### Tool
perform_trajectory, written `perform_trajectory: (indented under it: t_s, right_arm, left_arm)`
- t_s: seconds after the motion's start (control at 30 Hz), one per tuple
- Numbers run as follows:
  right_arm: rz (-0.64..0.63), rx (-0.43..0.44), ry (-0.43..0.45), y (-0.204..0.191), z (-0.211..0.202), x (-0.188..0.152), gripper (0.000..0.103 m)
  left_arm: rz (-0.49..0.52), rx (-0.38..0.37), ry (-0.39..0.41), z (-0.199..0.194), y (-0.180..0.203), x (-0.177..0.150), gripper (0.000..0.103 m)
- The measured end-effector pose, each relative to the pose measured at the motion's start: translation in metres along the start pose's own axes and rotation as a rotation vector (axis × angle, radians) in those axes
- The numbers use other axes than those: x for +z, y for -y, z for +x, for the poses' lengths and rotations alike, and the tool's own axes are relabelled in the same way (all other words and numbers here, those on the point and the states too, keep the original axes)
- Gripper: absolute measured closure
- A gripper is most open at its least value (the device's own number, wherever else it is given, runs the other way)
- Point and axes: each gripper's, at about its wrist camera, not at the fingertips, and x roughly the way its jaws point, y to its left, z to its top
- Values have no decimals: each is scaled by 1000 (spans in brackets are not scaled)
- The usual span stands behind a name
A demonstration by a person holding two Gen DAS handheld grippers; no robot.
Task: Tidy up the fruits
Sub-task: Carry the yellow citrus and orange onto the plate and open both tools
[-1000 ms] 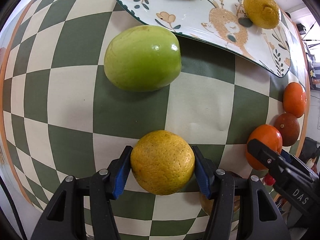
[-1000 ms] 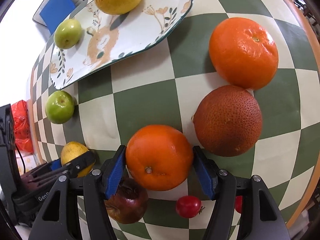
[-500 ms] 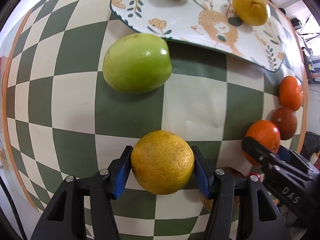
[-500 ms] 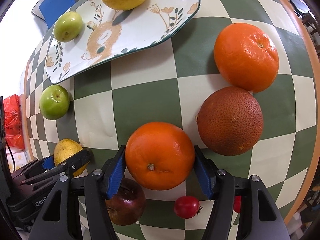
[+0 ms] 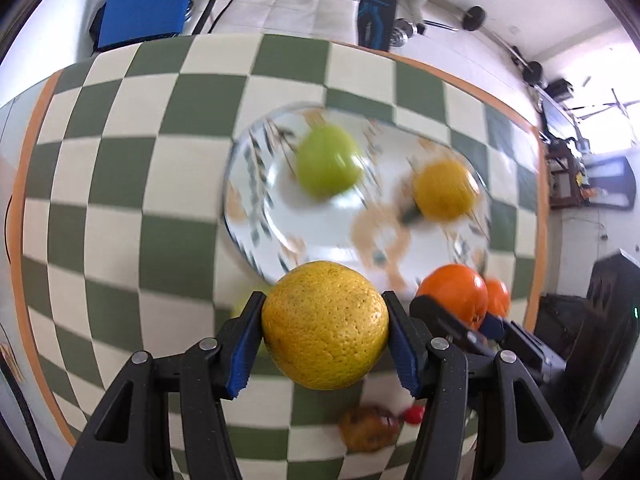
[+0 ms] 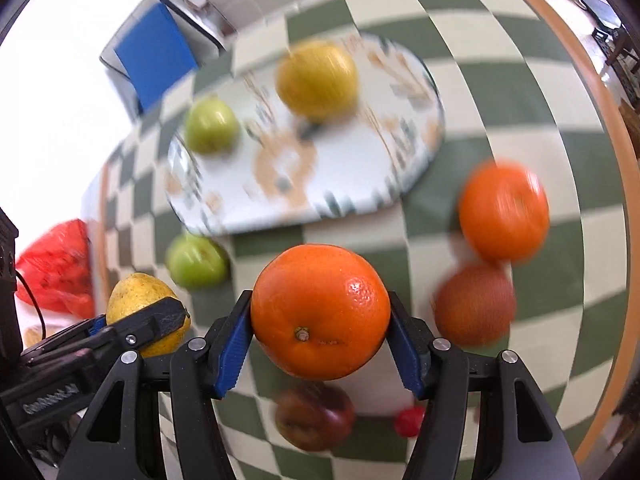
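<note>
Left gripper [image 5: 325,334]: pointing forward over the checkered tablecloth [image 5: 120,208], its blue pads [image 5: 244,344] pressing both sides of a yellow orange [image 5: 325,330]; jaws are standing about one fruit-width apart.
Right gripper [image 6: 320,336]: reaching alongside the left one, its blue pads [image 6: 234,344] clamping a bright orange [image 6: 320,312] between them, stem end facing the camera.
Held fruit versus tools: each fruit is sitting right at the fingertips, filling the gap; both are appearing raised off the cloth.
Plate [image 6: 352,184]: lying ahead of both grippers on the cloth, carrying a green fruit [image 5: 326,162] and a lemon [image 5: 444,190]; all of it is blurring.
Fruit on the cloth: a second orange [image 6: 504,210] and a brownish orange [image 6: 474,304] are lying to the right of the right gripper, a green apple [image 6: 196,260] to its left, a dark apple [image 6: 314,416] and a small red fruit [image 6: 408,420] beneath it.
Change since a second ago: both grippers are lifting and tilting up; the plate, then at the top edge, is now sitting mid-frame, and the room behind the table is showing. Grips are remaining the same.
</note>
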Motion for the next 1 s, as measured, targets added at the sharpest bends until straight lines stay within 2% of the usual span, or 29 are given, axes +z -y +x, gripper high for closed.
perform_trajectory:
  t_s: [0.17,0.37,0.53,0.6,0.7,0.73,0.8,0.93,1.0]
  right_arm:
    - [-39,25,4,-25,23,48,38]
    - [-79,27,-52,-43,57,82,38]
    - [-117,18,-102,-52,80,86,38]
    - [-119,22,-124,-52,86,85,37]
    - [-121,31,-150,-53,91,81,34]
    - [-124,36,-147,-52,90,81,28]
    - [-128,33,-145,-50,85,79,22]
    - [-121,23,-138,-42,72,74,22]
    - [-120,5,-124,-37,62,71,22]
  left_arm:
    - [-59,15,-75,31,-22,41,48]
    - [-69,18,-147,51,-31,52,48]
    - [-83,-5,-187,59,-33,50,48]
    - [-87,6,-175,56,-34,50,48]
    - [-94,4,-153,48,-38,49,40]
    - [-94,5,-143,44,-39,49,33]
    - [-87,19,-123,36,-38,47,27]
    - [-63,81,-57,21,-35,39,26]
    - [-35,140,-9,12,-28,30,26]
